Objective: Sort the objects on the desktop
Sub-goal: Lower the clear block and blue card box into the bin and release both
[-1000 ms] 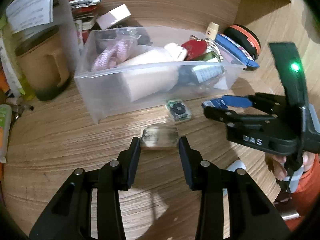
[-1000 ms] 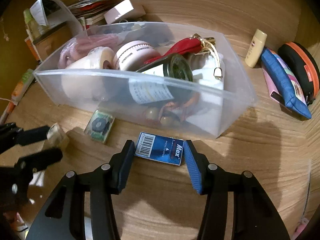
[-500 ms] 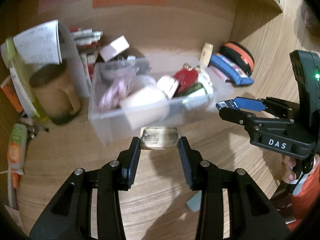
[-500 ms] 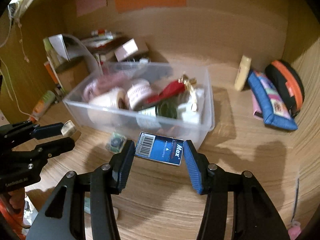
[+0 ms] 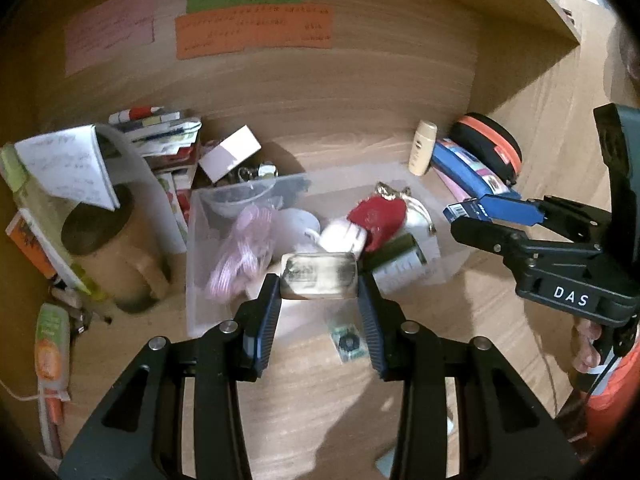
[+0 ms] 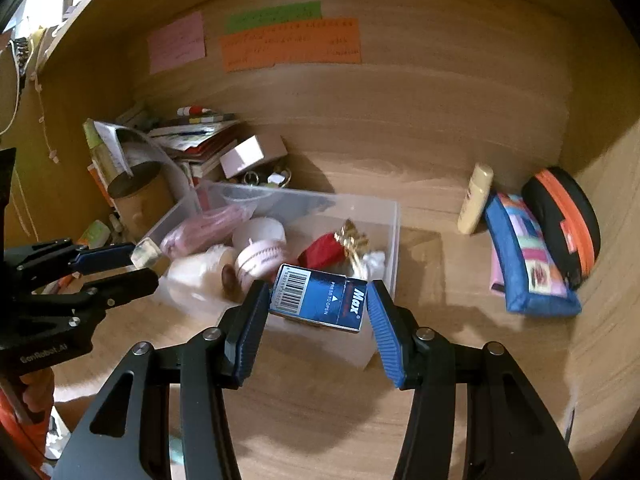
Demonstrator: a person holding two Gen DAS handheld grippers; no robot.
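My left gripper (image 5: 318,280) is shut on a small clear block with dark smudges (image 5: 319,275), held in the air above the near edge of the clear plastic bin (image 5: 192,280). My right gripper (image 6: 318,298) is shut on a blue "Max" staple box (image 6: 320,298), held above the bin's near right corner (image 6: 394,240). The bin holds tape rolls (image 6: 260,258), a pink bag (image 5: 240,252), a red pouch (image 6: 324,250) and a dark bottle (image 5: 394,258). A small green packet (image 5: 347,341) lies on the desk in front of the bin. Each gripper shows in the other's view: the right one (image 5: 480,214) and the left one (image 6: 140,262).
A brown mug (image 5: 108,256), papers and books (image 5: 160,136) stand left of the bin. A white box (image 5: 230,152) lies behind it. A cream tube (image 6: 474,198), a blue pouch (image 6: 524,256) and a black-orange case (image 6: 560,220) sit at the right by the wooden wall. A green-orange tube (image 5: 52,340) lies at far left.
Both grippers have risen from the desk with their objects and now hang above the bin's near side. The green packet stays on the desk.
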